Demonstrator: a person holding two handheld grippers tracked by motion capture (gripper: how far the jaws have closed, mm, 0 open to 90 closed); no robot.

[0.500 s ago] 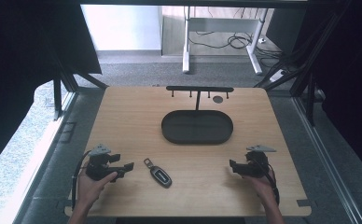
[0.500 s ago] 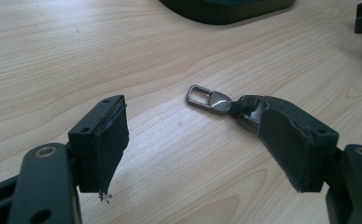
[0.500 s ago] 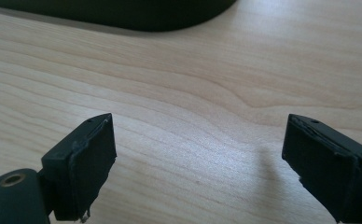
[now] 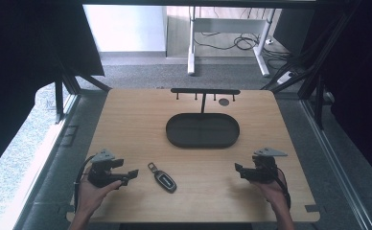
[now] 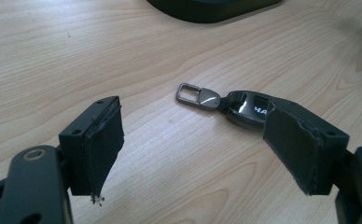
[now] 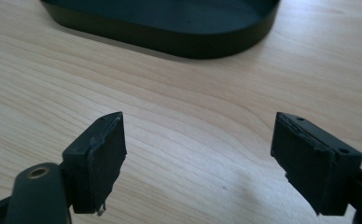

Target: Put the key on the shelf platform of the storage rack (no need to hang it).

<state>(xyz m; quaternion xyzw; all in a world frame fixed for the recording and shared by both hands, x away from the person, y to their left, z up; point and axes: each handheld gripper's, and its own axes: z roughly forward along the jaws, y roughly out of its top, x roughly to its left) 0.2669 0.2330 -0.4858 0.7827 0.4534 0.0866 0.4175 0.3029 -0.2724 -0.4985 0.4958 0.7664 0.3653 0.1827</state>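
A black car key fob (image 4: 163,178) with a metal loop lies flat on the wooden table (image 4: 136,124), near the front and left of centre. My left gripper (image 4: 132,174) rests just left of it, open, jaws pointing toward it. In the left gripper view the key fob (image 5: 237,105) lies just beyond the right jaw, partly hidden by it, and nothing sits between the jaws of the left gripper (image 5: 202,140). My right gripper (image 4: 238,169) rests at the front right, open and empty. In its own view the right gripper (image 6: 202,154) faces bare wood and the black oval tray (image 6: 170,32).
The black oval tray (image 4: 174,136) sits at the table's middle, with a black hook rack (image 4: 205,91) on a post behind it. A small dark disc (image 4: 224,102) lies near the rack. Beyond the table are desk legs and floor cables.
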